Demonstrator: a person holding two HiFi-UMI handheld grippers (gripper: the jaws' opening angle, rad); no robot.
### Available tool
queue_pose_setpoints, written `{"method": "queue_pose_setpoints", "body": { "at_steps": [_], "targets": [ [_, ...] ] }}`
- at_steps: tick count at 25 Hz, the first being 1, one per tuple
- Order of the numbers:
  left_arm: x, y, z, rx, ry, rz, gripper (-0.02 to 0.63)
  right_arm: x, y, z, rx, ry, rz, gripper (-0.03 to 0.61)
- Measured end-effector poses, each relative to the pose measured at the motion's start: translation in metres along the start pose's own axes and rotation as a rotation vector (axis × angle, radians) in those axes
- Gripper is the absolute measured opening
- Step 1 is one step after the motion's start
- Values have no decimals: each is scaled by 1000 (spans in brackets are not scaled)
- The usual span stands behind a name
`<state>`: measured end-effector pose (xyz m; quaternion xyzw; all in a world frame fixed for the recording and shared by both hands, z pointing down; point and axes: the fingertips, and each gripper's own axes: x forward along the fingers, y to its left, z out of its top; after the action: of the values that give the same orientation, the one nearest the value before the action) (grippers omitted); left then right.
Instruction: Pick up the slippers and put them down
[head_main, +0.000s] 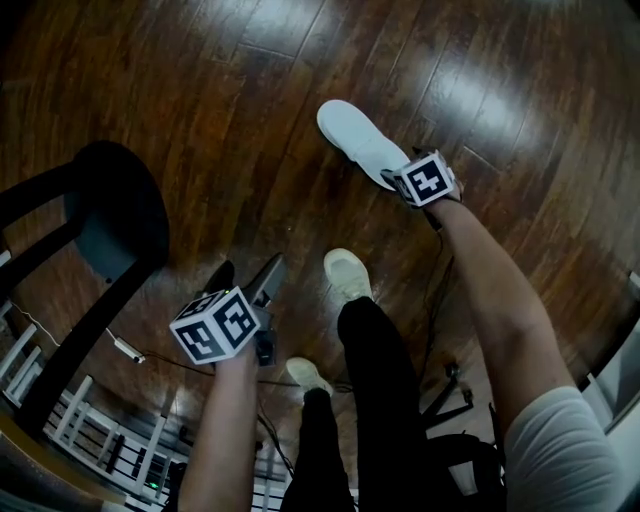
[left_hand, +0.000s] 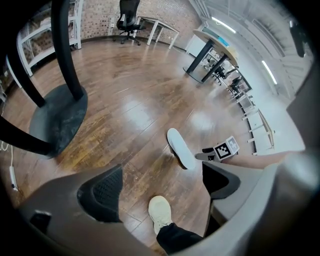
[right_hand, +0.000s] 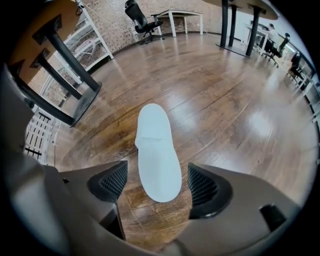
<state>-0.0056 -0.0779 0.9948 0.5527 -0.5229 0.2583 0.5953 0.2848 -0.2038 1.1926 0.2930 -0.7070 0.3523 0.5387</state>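
A single white slipper lies flat on the dark wooden floor. My right gripper hovers over its heel end, pointing steeply down. In the right gripper view the slipper shows between the jaws of that gripper. There is a gap on each side, so the pads do not touch it. My left gripper hangs lower left, open and empty, above bare floor and the person's shoe. The left gripper view shows the slipper beside the right gripper.
A black round table base with slanted legs stands at the left. A white rack and cables lie at the lower left. The person's pale shoes stand between the grippers. Desks and an office chair stand far off.
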Motion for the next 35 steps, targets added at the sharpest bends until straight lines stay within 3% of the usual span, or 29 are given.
{"method": "queue_pose_setpoints", "body": {
  "at_steps": [5,9,13,19,23,27,31,35],
  "targets": [
    [-35,-35,-21,29,33,-18,500,-58,62,-35,-24,14,112,397],
    [-102,-60,-29,75,2,-16,500,-136,112,-58,-94,34,138,397],
    [-217,-89,-45,129,-37,2,500,-269,170,-51,-129,18,156,390],
    [-416,-96,-78,107,-181,35,500,-467,278,24,-227,-144,160,390],
    [-565,-53,-126,50,-347,84,500,-578,398,48,-389,-227,173,390],
    [-697,5,-199,-59,-491,115,500,-668,541,36,-544,-259,232,390],
    [-792,44,-261,-171,-617,133,500,-726,650,15,-655,-263,283,390],
    [-851,78,-335,-229,-686,168,500,-760,725,-25,-729,-292,270,390]
  ]
}}
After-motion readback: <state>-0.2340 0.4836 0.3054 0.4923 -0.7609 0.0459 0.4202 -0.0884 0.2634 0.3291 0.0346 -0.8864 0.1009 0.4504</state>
